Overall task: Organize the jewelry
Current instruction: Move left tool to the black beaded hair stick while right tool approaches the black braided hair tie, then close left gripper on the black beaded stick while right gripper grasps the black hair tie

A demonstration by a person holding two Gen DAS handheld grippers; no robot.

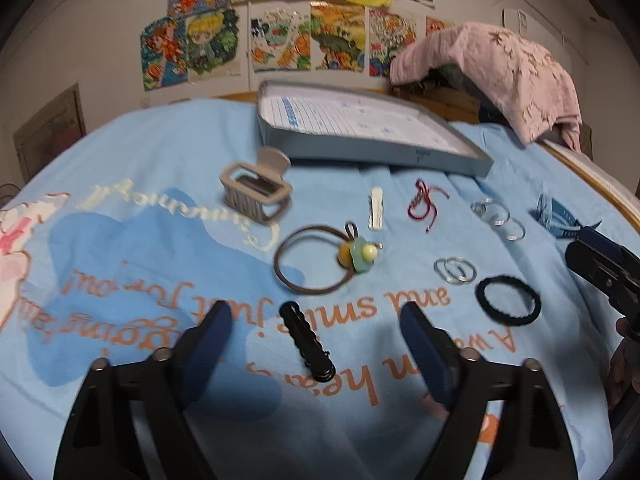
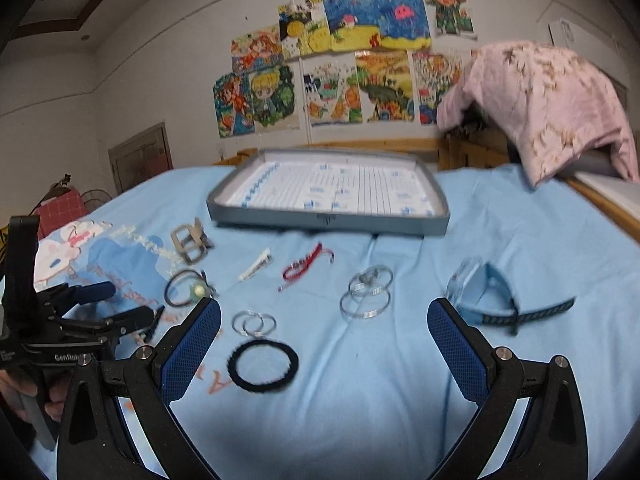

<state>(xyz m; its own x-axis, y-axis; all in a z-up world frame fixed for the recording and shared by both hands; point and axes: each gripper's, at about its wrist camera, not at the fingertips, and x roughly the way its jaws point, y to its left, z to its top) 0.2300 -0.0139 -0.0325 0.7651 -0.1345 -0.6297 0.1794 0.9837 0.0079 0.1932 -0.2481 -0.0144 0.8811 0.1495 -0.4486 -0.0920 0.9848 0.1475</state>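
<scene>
Jewelry and hair pieces lie spread on a light blue bedsheet in front of a shallow grey tray. My left gripper is open just above the sheet. A black ridged hair clip lies between its fingers, untouched. Beyond it lies a brown hair tie with a yellow-green bead. My right gripper is open too, low over the sheet. A black hair tie lies between its fingers, with silver bangles just ahead.
A grey claw clip, white clip, red cord bracelet, silver hoops and a blue strap also lie on the sheet. A pink cloth is draped over something at the back right. A wooden bed frame edges the right side.
</scene>
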